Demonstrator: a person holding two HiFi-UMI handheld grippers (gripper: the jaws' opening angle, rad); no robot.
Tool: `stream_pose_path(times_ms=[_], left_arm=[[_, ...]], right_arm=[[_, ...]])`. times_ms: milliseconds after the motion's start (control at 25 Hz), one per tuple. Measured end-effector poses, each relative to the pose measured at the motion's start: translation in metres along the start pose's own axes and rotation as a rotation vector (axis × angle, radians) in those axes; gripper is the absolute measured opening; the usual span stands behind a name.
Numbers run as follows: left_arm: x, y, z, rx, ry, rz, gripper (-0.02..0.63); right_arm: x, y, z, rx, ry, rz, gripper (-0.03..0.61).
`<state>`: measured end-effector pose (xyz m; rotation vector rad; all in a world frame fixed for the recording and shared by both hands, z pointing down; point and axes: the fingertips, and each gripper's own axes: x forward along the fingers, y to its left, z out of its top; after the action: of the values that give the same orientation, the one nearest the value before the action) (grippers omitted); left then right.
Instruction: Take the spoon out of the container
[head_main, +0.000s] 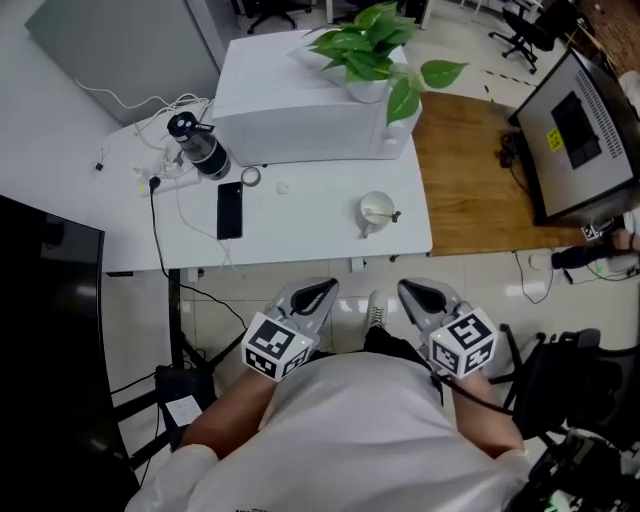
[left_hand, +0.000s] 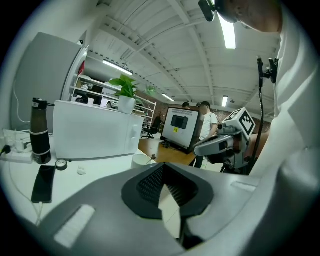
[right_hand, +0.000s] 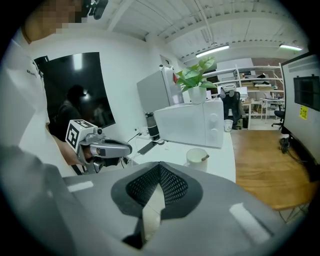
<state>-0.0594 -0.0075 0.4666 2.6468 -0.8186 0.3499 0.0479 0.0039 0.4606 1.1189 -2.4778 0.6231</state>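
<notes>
A white cup (head_main: 376, 212) stands near the table's front right corner with a spoon (head_main: 391, 215) resting in it, handle to the right. The cup (right_hand: 197, 156) with the spoon handle (right_hand: 204, 158) also shows in the right gripper view, and the cup (left_hand: 141, 160) in the left gripper view. My left gripper (head_main: 325, 285) and right gripper (head_main: 412, 288) hang side by side below the table's front edge, close to the person's body and well short of the cup. Both have their jaws together, with nothing between them.
On the white table (head_main: 320, 225) stand a white microwave (head_main: 300, 100) with a potted plant (head_main: 370, 50) on top, a dark bottle (head_main: 200, 145), a black phone (head_main: 229, 210), a tape roll (head_main: 250, 177) and cables. A black screen (head_main: 50, 330) stands at left, a monitor (head_main: 580, 130) at right.
</notes>
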Motion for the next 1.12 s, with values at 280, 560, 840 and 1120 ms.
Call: stream_pose_path(times_ms=[280, 560, 840, 1120], left_arm=[[0.053, 0.023, 0.033, 0.0, -0.02, 0.091, 0.004], [0.092, 0.041, 0.05, 0.001, -0.028, 0.192, 0.005], [0.107, 0.044, 0.052, -0.011, -0.013, 0.221, 0.003], [0.105, 0.061, 0.05, -0.032, 0.021, 0.169, 0.005]], right_arm=[[0.015, -0.059, 0.035, -0.052, -0.008, 0.088, 0.007], [0.015, -0.12, 0.042, -0.067, 0.01, 0.128, 0.008], [0.029, -0.134, 0.038, -0.066, 0.044, 0.177, 0.008], [0.051, -0.129, 0.032, -0.024, 0.075, 0.149, 0.008]])
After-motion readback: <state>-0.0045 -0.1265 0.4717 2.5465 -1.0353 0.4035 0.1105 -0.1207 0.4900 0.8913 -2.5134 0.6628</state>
